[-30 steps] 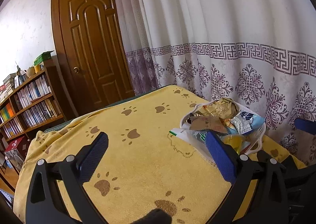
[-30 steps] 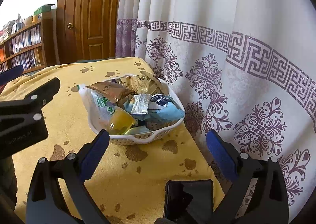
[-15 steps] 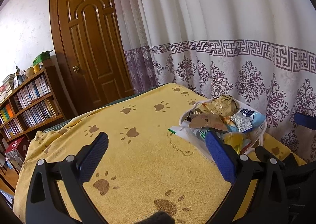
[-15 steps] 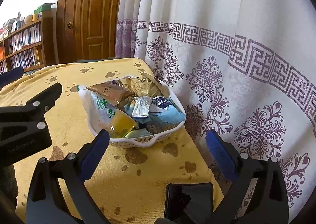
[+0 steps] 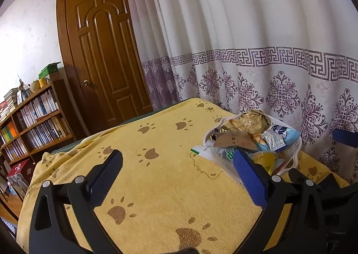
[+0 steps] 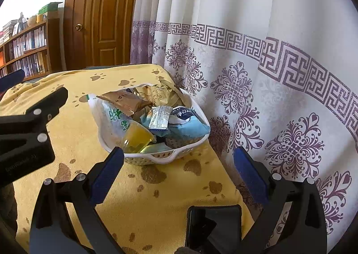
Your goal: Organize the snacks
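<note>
Both views have eased back a touch, and your left gripper (image 5: 176, 168) and right gripper (image 6: 179, 164) hang spread wide and empty while the snacks (image 6: 154, 117) sit heaped in the white basket (image 6: 154, 158) on the yellow cloth (image 5: 156, 177), none loose.

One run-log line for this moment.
left gripper open, empty | right gripper open, empty | snacks piled in white basket | yellow cloth

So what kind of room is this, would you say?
Probably a room in a home: a wooden door, a bookshelf packed with books, a patterned curtain, and a basket of snacks on a paw-print cloth.
</note>
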{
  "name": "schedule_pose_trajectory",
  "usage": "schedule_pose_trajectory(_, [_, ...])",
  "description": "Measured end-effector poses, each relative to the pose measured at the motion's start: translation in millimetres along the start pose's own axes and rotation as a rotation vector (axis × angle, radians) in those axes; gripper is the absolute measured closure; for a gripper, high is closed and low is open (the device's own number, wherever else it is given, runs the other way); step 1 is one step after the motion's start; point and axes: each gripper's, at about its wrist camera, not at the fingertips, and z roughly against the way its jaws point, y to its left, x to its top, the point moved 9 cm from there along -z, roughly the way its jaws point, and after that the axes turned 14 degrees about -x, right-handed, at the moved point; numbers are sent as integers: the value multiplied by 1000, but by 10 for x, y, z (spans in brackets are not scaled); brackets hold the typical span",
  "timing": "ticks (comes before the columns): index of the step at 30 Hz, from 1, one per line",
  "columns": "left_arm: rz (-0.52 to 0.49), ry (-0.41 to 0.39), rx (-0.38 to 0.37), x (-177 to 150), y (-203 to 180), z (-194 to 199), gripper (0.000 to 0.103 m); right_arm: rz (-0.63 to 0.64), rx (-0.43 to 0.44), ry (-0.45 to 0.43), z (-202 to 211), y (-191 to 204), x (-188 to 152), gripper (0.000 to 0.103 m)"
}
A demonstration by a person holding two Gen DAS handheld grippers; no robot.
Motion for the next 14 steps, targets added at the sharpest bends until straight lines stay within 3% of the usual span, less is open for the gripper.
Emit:
schedule_pose_trajectory(8, [38,34,-3,-52,84,19,5,-2,12,5,55,55,-40,3])
schedule_pose_trajectory(14, [123,111,15,-360,337,47,5,29,48,16,130,300,-115,3])
